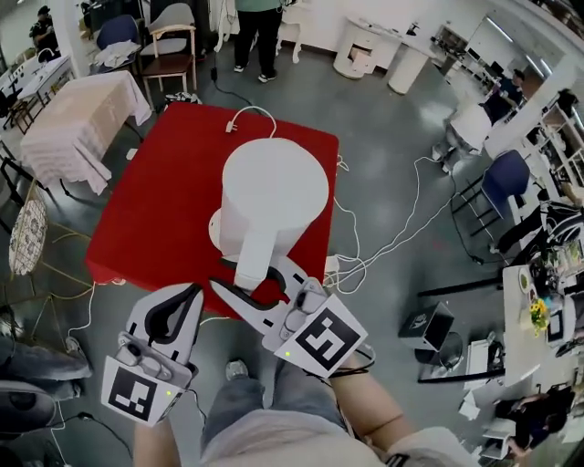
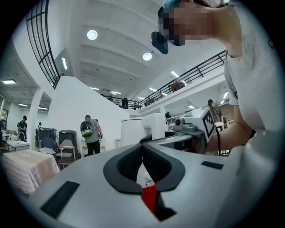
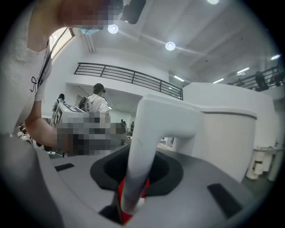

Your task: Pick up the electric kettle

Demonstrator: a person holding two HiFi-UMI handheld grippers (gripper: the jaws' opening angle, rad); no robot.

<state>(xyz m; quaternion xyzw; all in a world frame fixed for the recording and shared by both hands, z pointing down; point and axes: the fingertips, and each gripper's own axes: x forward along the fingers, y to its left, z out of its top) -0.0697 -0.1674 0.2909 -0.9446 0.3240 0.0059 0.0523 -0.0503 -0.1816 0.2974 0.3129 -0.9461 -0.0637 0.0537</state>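
The white electric kettle [image 1: 274, 187] hangs above the red table [image 1: 155, 191], and its round base [image 1: 217, 233] stays on the cloth below it. My right gripper [image 1: 248, 275] is shut on the kettle's handle [image 1: 255, 255]. The right gripper view shows that handle [image 3: 147, 142] clamped between the jaws of my right gripper [image 3: 132, 180], with the kettle body [image 3: 227, 129] beyond. My left gripper [image 1: 193, 294] hovers to the kettle's left, shut and holding nothing. In the left gripper view the pads of my left gripper [image 2: 142, 149] meet, with the kettle [image 2: 133, 129] ahead.
A white power cord [image 1: 251, 114] lies at the table's far edge. More cables [image 1: 392, 237] trail over the floor at right. A cloth-covered table [image 1: 78, 123] and a chair [image 1: 169, 46] stand at back left, a person [image 1: 257, 27] beyond, and a blue chair [image 1: 506, 178] at right.
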